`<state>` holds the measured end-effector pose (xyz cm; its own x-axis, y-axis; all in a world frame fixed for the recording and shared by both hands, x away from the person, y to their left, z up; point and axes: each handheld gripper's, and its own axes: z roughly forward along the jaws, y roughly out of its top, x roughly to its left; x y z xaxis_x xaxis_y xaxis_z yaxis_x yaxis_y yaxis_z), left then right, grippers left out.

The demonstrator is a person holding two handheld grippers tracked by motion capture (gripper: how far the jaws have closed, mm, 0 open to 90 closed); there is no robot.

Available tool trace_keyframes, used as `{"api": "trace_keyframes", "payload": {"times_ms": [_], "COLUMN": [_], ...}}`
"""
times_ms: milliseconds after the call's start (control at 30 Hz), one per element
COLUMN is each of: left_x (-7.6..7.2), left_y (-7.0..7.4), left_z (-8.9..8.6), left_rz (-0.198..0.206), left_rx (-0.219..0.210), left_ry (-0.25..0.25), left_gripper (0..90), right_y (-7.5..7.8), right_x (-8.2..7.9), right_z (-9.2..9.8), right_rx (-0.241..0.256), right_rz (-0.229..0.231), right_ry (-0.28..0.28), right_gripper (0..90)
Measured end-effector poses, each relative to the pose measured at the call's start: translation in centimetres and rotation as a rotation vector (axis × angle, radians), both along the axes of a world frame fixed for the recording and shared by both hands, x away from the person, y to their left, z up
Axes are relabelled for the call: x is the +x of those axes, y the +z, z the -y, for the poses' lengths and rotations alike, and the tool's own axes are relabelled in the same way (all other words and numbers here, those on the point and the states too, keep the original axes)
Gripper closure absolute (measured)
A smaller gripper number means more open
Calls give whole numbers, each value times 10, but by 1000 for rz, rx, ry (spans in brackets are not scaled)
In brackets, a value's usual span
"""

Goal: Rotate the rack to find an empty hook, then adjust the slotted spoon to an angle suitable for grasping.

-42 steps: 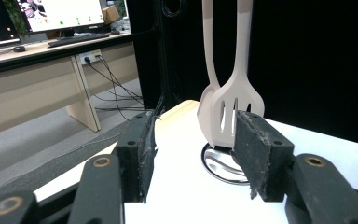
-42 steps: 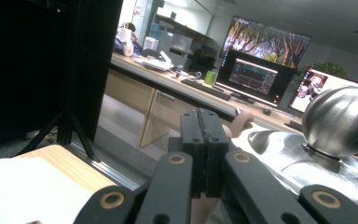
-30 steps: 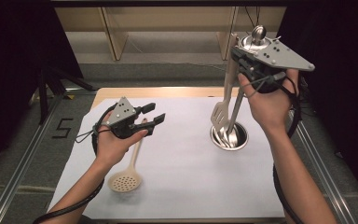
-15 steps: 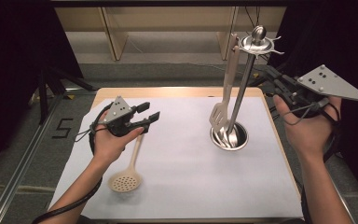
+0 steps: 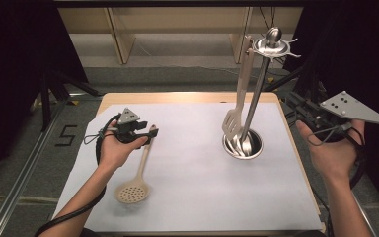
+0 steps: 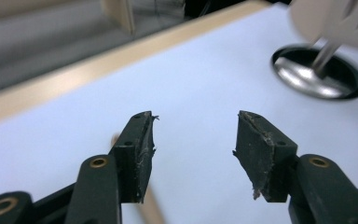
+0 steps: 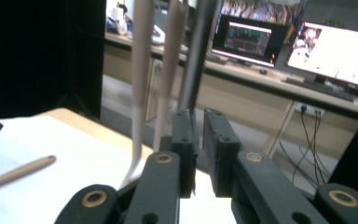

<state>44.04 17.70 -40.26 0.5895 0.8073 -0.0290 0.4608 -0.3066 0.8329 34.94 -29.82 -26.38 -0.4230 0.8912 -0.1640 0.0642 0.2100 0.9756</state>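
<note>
Two changes since the last check, operator? Itemise them.

Two, control. First: my right gripper [image 5: 298,105] has left the top of the utensil rack [image 5: 256,98] and now sits well off to the rack's right, lower down, past the table edge [image 5: 187,97]. Its jaws stand all but together with nothing between them. The slotted turner [image 5: 240,84] hangs from the rack's crown on its own, blade just above the base.

And your reading of that?

I judge the turner as hung and finished with; the right side is idle.

Second change?

My left gripper [image 5: 150,134] has come down onto the far left of the white sheet [image 5: 197,182], well to the left of the rack, arriving at the skimmer [image 5: 139,170].

State of that tool?

Jaws apart, wide, gripping nothing. The left gripper view confirms it: a clear gap at the left gripper [image 6: 193,149], sheet showing through.

Where does the skimmer lie against it?

Flat on the sheet, well apart from the rack on its left. The handle tip points toward the rack's side of the table and the perforated bowl toward me. The handle end lies right at the jaws; in the left gripper view the skimmer [image 6: 149,205] passes under the left jaw, not centred in the gap. Whether it touches, I cannot tell.

Finding?

The skimmer appears next for the rack; the jaws need shifting across the handle before closing.
</note>
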Motion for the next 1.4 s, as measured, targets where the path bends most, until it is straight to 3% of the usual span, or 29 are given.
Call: {"api": "trace_keyframes", "payload": {"times_ms": [33, 133, 200, 367, 400, 433, 500, 533, 567, 600, 700, 867, 900, 1000, 1033, 1133, 1267, 1300, 1333, 1367, 1400], "left_x": [1, 4, 5, 9, 9, 8, 8, 8, 8, 9, 10, 15, 16, 18, 18, 19, 21, 21, 23, 27, 27], "left_y": [-4, -13, -23, -39, -40, -41, -42, -44, -46, -47, -53, -57, -57, -58, -60, -64, -62, -64, -63, -62, -59], "left_z": [-2, -10, -11, -19, -19, -19, -19, -18, -17, -16, -12, -5, -3, 0, 1, 1, 6, 8, 9, 9, 13], "left_rz": [-21, -158, -212, -326, -337, -336, -358, -362, -370, -400, -436, -480, -491, -496, -511, -538, -574, -557, -571, -575, -625], "left_rx": [8, 95, 106, 154, 152, 155, 181, 177, 168, 185, 219, 249, 264, 278, 271, 283, 277, 279, 295, 342, 340], "left_ry": [8, 20, 77, 109, 118, 134, 138, 142, 149, 147, 157, 167, 160, 155, 159, 156, 197, 210, 203, 200, 226], "left_gripper": [461, 447, 431, 419, 419, 415, 410, 407, 406, 402, 401, 425, 433, 432, 433, 462, 504, 510, 516, 530, 552], "right_y": [-2, -8, -9, -12, -12, -13, -15, -15, -16, -16, -16, -16, -17, -18, -18, -18, -17, -17, -17, -17, -18], "right_x": [0, -2, -3, -1, -1, 1, 3, 5, 5, 8, 8, 8, 7, 8, 7, 7, 7, 6, 6, 7, 8], "right_z": [4, 9, 12, 17, 17, 17, 16, 16, 15, 16, 16, 22, 22, 25, 25, 26, 24, 23, 24, 24, 24], "right_rx": [-15, -10, -18, -20, -12, -24, -17, -22, -4, -21, 5, -10, 5, -11, -6, -8, 6, 15, 9, -4, -3], "right_rz": [4, -22, -17, -29, -47, -29, -51, -37, -63, -40, -69, -62, -78, -68, -88, -75, -80, -94, -90, -80, -73], "right_ry": [-7, -15, -35, -39, -34, -33, -27, -30, -27, -24, -29, -37, -34, -39, -42, -40, -37, -42, -38, -35, -39], "right_gripper": [827, 818, 813, 808, 807, 806, 802, 802, 801, 799, 796, 792, 791, 791, 792, 791, 790, 790, 790, 790, 790]}}
